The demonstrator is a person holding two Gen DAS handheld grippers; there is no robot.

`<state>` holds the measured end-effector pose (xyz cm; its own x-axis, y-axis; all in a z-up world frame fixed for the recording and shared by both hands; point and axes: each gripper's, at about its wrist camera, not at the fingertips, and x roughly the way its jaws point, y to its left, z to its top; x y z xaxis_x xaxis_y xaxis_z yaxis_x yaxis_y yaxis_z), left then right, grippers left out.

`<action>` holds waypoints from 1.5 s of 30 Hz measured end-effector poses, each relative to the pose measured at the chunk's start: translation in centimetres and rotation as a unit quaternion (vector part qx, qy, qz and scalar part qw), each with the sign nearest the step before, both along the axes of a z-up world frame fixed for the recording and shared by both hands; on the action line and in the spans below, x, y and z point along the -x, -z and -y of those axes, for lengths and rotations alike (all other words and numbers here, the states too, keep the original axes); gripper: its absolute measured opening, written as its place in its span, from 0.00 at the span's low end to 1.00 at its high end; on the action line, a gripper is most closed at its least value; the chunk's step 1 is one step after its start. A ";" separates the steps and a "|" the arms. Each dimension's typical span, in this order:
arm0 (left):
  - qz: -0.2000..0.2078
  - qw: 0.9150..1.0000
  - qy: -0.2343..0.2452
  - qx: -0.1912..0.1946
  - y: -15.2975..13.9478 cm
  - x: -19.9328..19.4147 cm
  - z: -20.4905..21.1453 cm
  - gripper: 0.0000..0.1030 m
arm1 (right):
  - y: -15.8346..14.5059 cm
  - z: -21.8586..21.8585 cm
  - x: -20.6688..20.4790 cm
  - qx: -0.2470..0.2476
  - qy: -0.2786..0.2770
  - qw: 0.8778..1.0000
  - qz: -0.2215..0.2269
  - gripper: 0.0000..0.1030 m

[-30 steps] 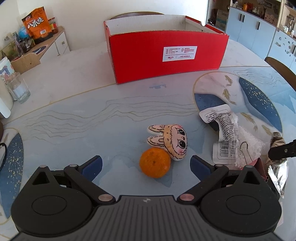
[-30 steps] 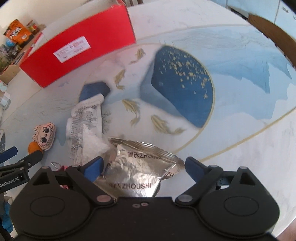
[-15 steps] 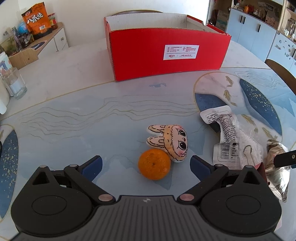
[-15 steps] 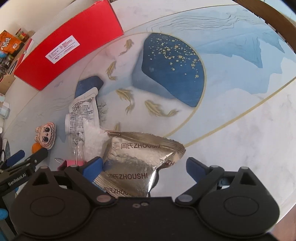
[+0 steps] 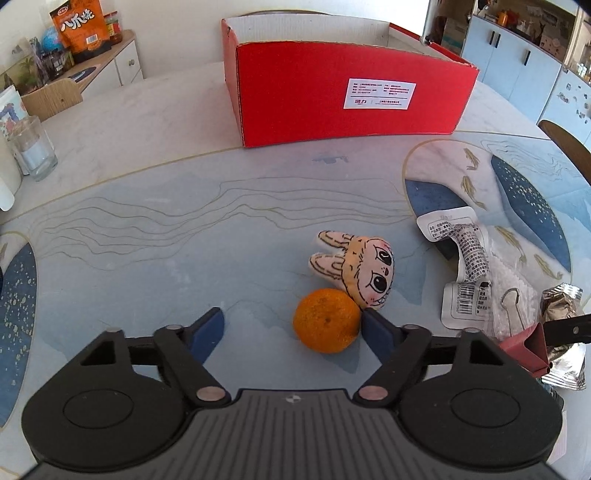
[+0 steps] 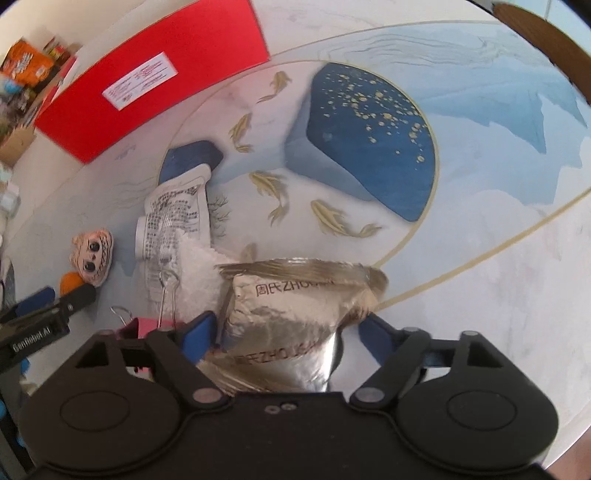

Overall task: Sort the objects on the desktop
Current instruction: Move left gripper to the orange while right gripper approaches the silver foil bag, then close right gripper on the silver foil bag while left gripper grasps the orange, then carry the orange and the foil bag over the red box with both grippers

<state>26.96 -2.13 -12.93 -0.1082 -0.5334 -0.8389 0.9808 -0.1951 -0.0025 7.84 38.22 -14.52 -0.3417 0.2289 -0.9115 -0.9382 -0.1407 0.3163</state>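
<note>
Left wrist view first: compared with a second ago the left gripper (image 5: 293, 328) has its jaws noticeably narrower, they've just been closing in. The orange (image 5: 326, 320) sits between them now; the right pad looks like it's touching the fruit, but the left pad is still well clear, so nothing's gripped yet. The plush bunny head (image 5: 356, 267) leans right against the orange's far side. The red box (image 5: 347, 88) at the back of the table (image 5: 155, 229) hasn't budged. Its white label has small print I can't read, only a logo-ish mark in the corner. An orange snack bag (image 5: 79, 24) on the side cabinet shows big Chinese characters. Over to the right, a crumpled printed packet (image 5: 465, 266) with a barcode, and a red binder clip (image 5: 526, 345) partly hidden behind the other gripper's finger.

Right wrist view: the right gripper (image 6: 286, 334) has been closing too, jaws narrower than before. The silver foil bag (image 6: 291, 314) reading "ZHOUSHI" plus two Chinese characters is between them, its top edge motion-blurred. Both pads look right at the foil, but I can't tell whether they're actually pressing it. The bag's lower part is cut off by the gripper body. The left gripper's side reads "GenRobot.AI".
</note>
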 end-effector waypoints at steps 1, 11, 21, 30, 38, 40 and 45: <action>-0.001 1.000 0.001 0.000 0.0 0.0 0.0 0.71 | -0.1 0.1 0.2 -0.004 -0.007 1.000 0.008 0.73; 0.006 0.999 0.040 0.008 -0.4 1.2 -0.3 0.41 | -0.3 0.1 0.3 -0.010 -0.030 0.999 0.005 0.55; 0.014 0.998 0.053 0.019 -1.0 2.1 -1.0 0.34 | -0.7 -0.1 -0.3 -0.019 -0.049 0.999 -0.005 0.48; 0.008 0.998 0.054 0.023 -3.1 2.7 -2.0 0.34 | -1.6 -0.4 -0.8 -0.021 -0.069 0.997 -0.018 0.48; -0.001 0.998 0.057 0.021 -4.9 3.6 -2.2 0.34 | -3.3 -1.0 -0.7 -0.035 -0.086 0.995 -0.029 0.48; -0.006 0.998 0.059 0.017 -5.3 3.8 -2.1 0.34 | -3.7 -1.4 -0.7 -0.039 -0.089 0.995 -0.032 0.48; -0.010 0.998 0.068 0.014 -6.2 4.5 -1.6 0.34 | -4.9 -2.4 -0.6 -0.054 -0.098 0.993 -0.033 0.48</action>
<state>22.45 -0.54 -6.74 -0.1976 -0.5361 -0.8207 0.9447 -0.3275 -0.0135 8.41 40.65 -9.58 -0.4482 0.2474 -0.8590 -0.8668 -0.3551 0.3500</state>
